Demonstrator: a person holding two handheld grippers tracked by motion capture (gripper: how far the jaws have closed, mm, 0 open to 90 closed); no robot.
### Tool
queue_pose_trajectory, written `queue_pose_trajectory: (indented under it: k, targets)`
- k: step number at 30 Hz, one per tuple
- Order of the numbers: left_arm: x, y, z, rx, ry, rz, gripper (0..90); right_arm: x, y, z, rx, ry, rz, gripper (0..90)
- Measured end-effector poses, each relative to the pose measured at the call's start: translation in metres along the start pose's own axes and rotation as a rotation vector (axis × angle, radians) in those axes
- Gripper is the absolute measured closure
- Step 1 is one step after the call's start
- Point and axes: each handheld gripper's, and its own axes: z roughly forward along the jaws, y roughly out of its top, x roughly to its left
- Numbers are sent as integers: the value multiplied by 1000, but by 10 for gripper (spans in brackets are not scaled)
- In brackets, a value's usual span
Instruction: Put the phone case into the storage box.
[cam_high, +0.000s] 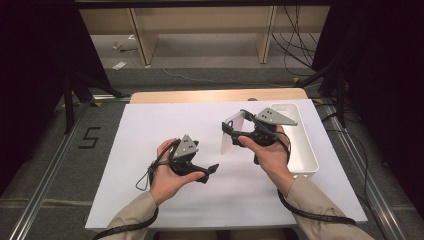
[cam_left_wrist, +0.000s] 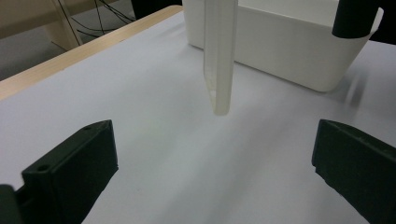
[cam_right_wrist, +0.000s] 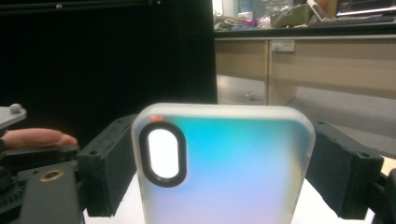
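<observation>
A translucent phone case (cam_high: 231, 136) with an oval camera cut-out stands upright over the white sheet, its lower end just above the surface. My right gripper (cam_high: 235, 122) is shut on the case across its width; in the right gripper view the case (cam_right_wrist: 233, 154) sits between both black jaws of that gripper (cam_right_wrist: 226, 173). My left gripper (cam_high: 207, 172) is lower left of the case, open and empty. In the left gripper view the left gripper (cam_left_wrist: 215, 172) has its jaws wide apart, and the case (cam_left_wrist: 219, 60) shows edge-on ahead of them.
A white plastic bin (cam_high: 300, 145) stands at the right of the sheet, just behind the case (cam_left_wrist: 289, 46). The white sheet (cam_high: 150, 150) covers a wooden table whose far edge (cam_high: 215, 95) shows. Wooden shelving and cables lie on the floor beyond.
</observation>
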Motion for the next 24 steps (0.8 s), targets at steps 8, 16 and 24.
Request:
queue_pose_trajectory:
  k: [8,16,24]
  targets:
    - [6,-10,-15,-6,-2,-8,0,-6,7,-6,-16,-17,11,179]
    - [13,-19,-28,-13,13,-10,0,-10,13,-10,-33,-31,18,179]
    - [18,-26,-34,-2,37,-6,0,-17,17,-15,-39,-55,28,178]
